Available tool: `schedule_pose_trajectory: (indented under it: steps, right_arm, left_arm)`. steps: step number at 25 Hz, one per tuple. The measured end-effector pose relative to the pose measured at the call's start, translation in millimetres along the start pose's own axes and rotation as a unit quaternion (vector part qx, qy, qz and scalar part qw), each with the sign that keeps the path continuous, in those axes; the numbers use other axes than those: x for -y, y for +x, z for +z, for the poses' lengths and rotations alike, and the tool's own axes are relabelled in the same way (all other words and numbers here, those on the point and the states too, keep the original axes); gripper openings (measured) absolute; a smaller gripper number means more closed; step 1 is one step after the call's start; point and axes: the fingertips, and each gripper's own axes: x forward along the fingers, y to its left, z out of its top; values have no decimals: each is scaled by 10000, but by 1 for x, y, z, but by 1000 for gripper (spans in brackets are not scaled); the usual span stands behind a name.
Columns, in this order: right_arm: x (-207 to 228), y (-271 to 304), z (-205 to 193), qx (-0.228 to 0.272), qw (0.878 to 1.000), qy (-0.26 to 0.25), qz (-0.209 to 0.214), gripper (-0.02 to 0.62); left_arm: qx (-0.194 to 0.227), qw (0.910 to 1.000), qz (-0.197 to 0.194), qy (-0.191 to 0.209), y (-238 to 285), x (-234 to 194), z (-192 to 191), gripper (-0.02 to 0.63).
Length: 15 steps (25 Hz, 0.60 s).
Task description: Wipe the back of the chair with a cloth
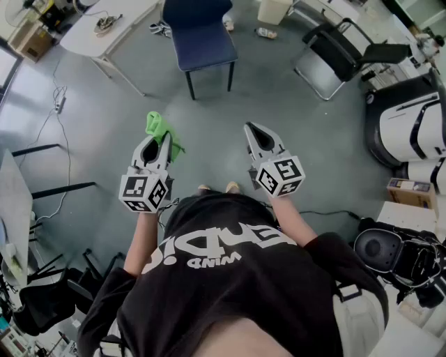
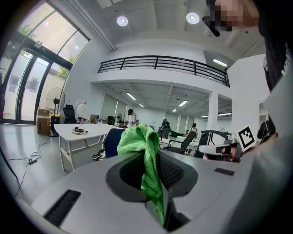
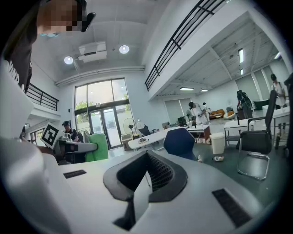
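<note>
Left gripper [image 1: 159, 139]: jaws clamped on the green cloth [image 1: 159, 127]; held out in front of the person, above the floor [image 1: 230, 146].
Cloth, detail: in the left gripper view, one fold of the cloth [image 2: 138, 140] runs down between the two jaws. The rest bunches up above the tips of the left gripper [image 2: 153, 167].
Right gripper [image 1: 253, 130]: jaws together, nothing between them; level with the left gripper and well apart from it.
Right gripper, own view: the ribbed pads [image 3: 160, 172] meet along one seam at the right gripper [image 3: 146, 157].
Blue chair [image 1: 202, 38]: stands on the floor ahead of both grippers, apart from the cloth; no contact. It also shows behind the cloth in the left gripper view [image 2: 111, 142] and beyond the jaws in the right gripper view [image 3: 179, 142].
White table [image 1: 97, 31]: left of the blue chair, its near corner just beside the seat.
Black chair [image 1: 334, 56]: on the floor to the right of the blue chair.
White bin [image 1: 273, 10]: on the floor between the two chairs, farther away.
</note>
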Motion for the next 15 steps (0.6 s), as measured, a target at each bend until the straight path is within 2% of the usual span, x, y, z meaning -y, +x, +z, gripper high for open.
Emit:
schedule_pose_trajectory:
  steps: [8,15]
  right_arm:
    - [-13,5,-15,158,9996,172,-176,-3]
    - [-1,15,-18,183,9982,220,-533,-3]
  left_arm:
    - [11,9999,-161,-40,-1,-22,-15,58]
    - [50,9996,-263,-61,13,-37,-17,58]
